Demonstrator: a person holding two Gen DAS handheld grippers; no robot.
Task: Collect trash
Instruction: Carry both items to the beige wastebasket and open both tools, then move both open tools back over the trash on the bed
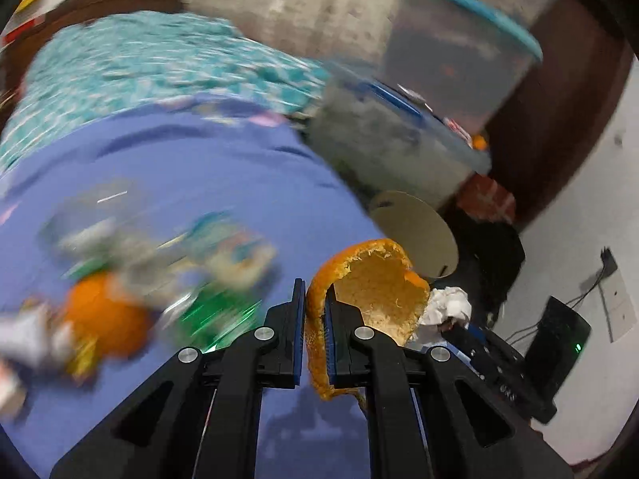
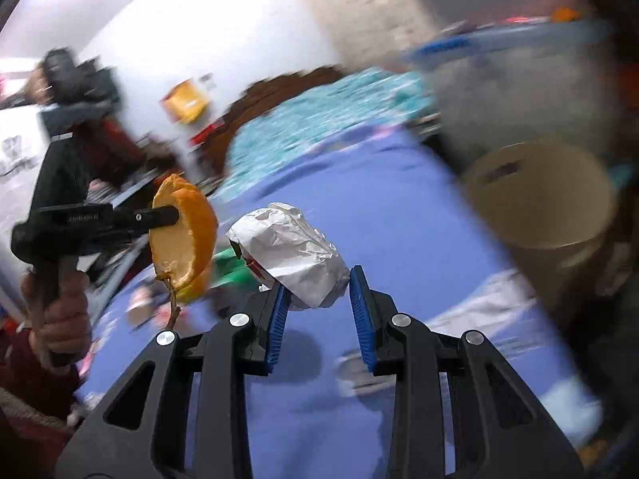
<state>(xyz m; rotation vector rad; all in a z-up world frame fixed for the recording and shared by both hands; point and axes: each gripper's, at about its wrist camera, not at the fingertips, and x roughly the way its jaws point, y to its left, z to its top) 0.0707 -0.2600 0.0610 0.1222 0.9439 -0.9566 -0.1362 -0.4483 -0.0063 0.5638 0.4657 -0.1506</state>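
Note:
My left gripper [image 1: 315,291] is shut on a large piece of orange peel [image 1: 371,283] and holds it above the blue bed sheet [image 1: 223,159]. The same gripper [image 2: 171,215] and its peel [image 2: 187,235] show at the left of the right wrist view. My right gripper [image 2: 319,283] is shut on a crumpled white paper wrapper [image 2: 291,255], lifted over the sheet [image 2: 383,215]; that paper also shows in the left wrist view [image 1: 447,303]. A beige round bin [image 2: 547,199] stands open beside the bed on the right, also in the left wrist view [image 1: 415,231].
Blurred trash lies on the sheet: an orange [image 1: 104,315], green wrappers [image 1: 215,315] and pale scraps [image 1: 100,235]. Clear plastic storage boxes [image 1: 459,64] with blue lids stand beyond the bin. A teal patterned blanket [image 1: 159,64] covers the far bed. A black device [image 1: 559,339] sits by the white wall.

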